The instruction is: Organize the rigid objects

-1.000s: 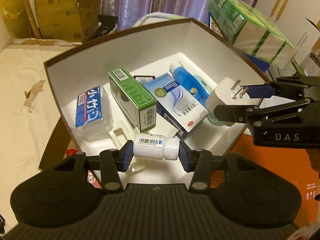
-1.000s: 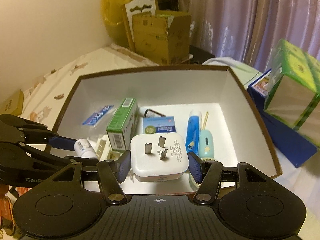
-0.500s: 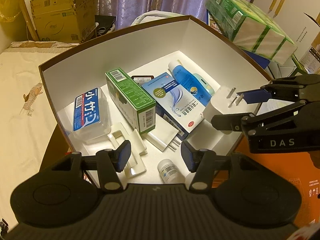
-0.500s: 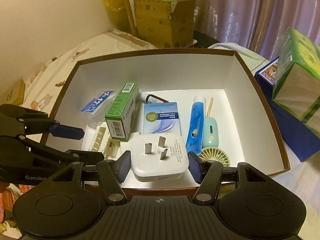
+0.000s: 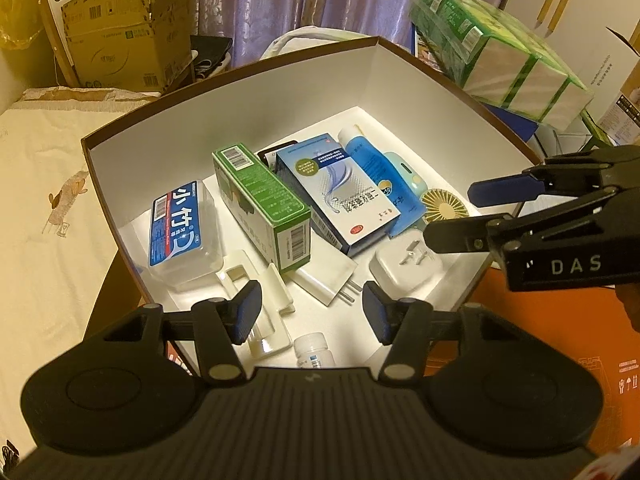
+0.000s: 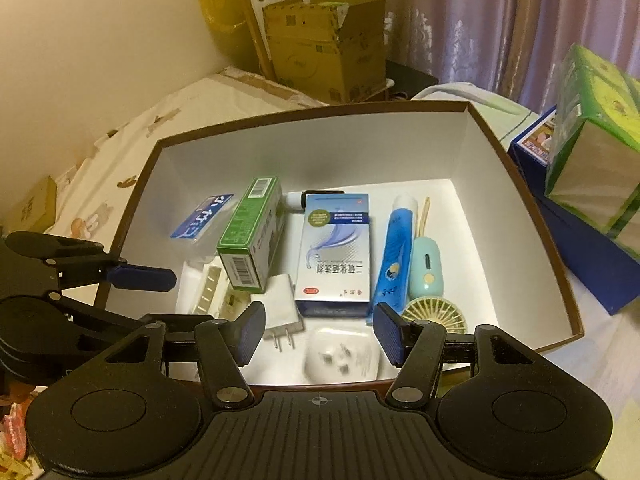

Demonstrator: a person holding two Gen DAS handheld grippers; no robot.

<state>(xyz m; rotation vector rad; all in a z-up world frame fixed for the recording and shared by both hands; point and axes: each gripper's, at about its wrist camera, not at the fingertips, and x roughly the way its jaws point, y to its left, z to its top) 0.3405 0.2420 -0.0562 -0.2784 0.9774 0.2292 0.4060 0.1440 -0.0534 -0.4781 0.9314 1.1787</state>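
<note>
Hovering over the near edge of the brown-rimmed white cardboard box (image 5: pixel 240 92), the left hand-held gripper (image 5: pixel 312 312) had just been opening, its blue-padded jaws apart with nothing between them. At the left of the box floor lay a clear plastic case with a blue and red label (image 5: pixel 180 228), and beside it a long green carton with barcodes (image 5: pixel 260 200) stood on its edge. Off-white plastic clip pieces (image 5: pixel 256 292) rested near the front wall, and a small white pill bottle with a barcode label (image 5: pixel 314 354) lay just below the left jaws, partly hidden by the gripper body. Toward the middle sat a blue and white medicine carton (image 5: pixel 340 196), with a flat white two-pin charger (image 5: pixel 324 280) touching its near end. Next came a blue tube with a white cap (image 6: pixel 394 252), a mint-green handheld fan (image 6: pixel 430 280) and a thin wooden stick. The right hand-held gripper (image 6: pixel 320 334) also stood apart and held nothing; a white square plug adapter (image 5: pixel 406 266) lay on the box floor beneath it, blurred in the right wrist view.
</note>
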